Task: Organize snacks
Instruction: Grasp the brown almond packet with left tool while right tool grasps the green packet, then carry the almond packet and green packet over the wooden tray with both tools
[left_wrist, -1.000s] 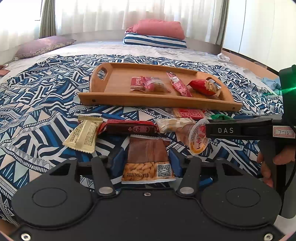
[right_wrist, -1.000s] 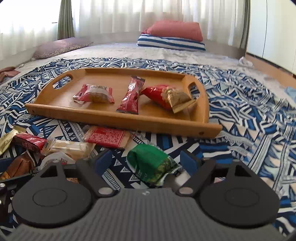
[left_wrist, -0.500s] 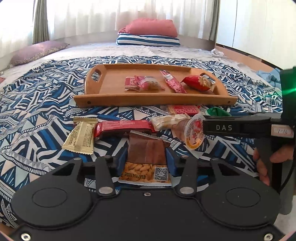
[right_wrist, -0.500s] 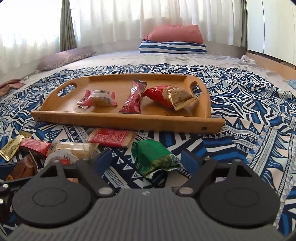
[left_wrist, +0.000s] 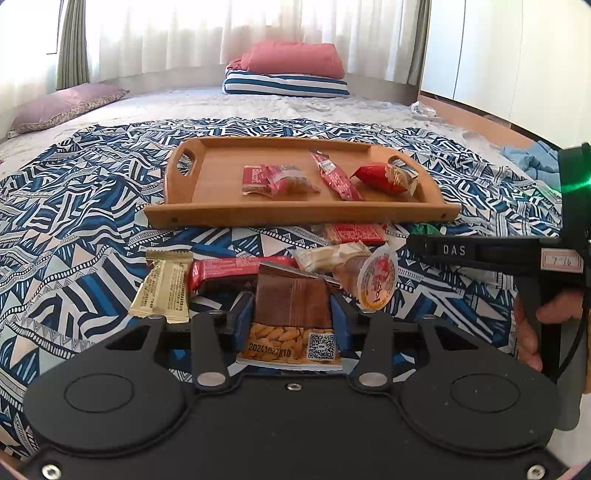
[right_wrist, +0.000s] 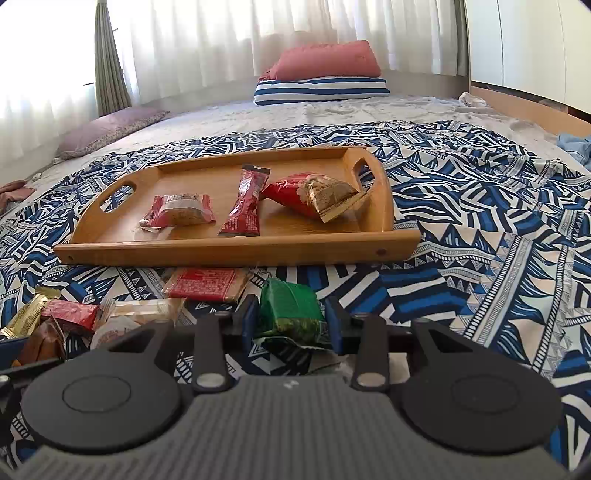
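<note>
A wooden tray (left_wrist: 295, 214) lies on the patterned bedspread and holds several red snack packets (left_wrist: 280, 181). In the left wrist view my left gripper (left_wrist: 291, 301) is shut on a brown almond packet (left_wrist: 291, 317), its blue pads pressed to both sides. In the right wrist view my right gripper (right_wrist: 291, 308) has its jaws closing, and both pads touch the sides of a green packet (right_wrist: 288, 314) in front of the tray (right_wrist: 236, 251). Loose beside them lie a gold packet (left_wrist: 162, 291), a red bar (left_wrist: 229, 269), a jelly cup (left_wrist: 378, 280) and a flat red packet (right_wrist: 205, 284).
The blue-and-white bedspread (right_wrist: 480, 258) spreads wide to the right of the tray. Pillows (left_wrist: 288, 70) are stacked at the far end before the curtains. A hand (left_wrist: 532, 332) grips the other gripper's handle at the right edge of the left wrist view.
The right jaws have come in from wide apart onto the green packet. The left jaws have narrowed onto the brown almond packet. Neither hand has shifted much.
</note>
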